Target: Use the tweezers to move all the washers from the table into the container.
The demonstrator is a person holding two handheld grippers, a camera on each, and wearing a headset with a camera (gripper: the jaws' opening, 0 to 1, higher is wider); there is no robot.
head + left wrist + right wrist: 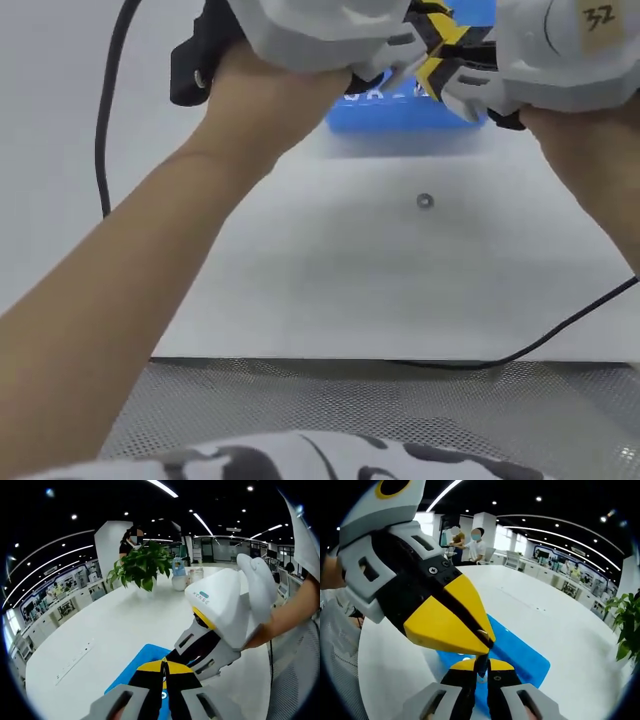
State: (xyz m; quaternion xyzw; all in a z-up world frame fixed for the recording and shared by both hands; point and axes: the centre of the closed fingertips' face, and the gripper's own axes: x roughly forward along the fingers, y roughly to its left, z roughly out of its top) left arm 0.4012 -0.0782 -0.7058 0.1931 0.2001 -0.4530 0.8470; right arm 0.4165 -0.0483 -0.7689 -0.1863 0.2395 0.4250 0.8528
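— Where is the washer [424, 201]?

— It lies flat on the white tabletop [330, 270], well apart from the blue container [400, 112], on the side nearer the person. Being a ring, it has no long axis to line up with.

— And how does it lie from the grippers?

— Both are held up over the container with their tips meeting. In the head view the washer sits almost straight below that meeting point, so the coming move is a pull back toward the person and then down. It lies a touch nearer the right hand [565, 120].

— What are the grippers holding?

— The left gripper [163, 666] has its yellow tips pressed together, and I cannot tell whether anything is in them. The right gripper [481, 676] has its jaws drawn in close on a thin dark sliver. I take that for the tweezers [481, 664], though the view is too tight to be sure.

— What is hidden?

— The grippers cover the container's inside in the head view, so I cannot count what is in it. The tweezers' tips and the way they point are hard to make out too. A black cable [560, 330] trails across the near right of the tabletop, clear of the washer.
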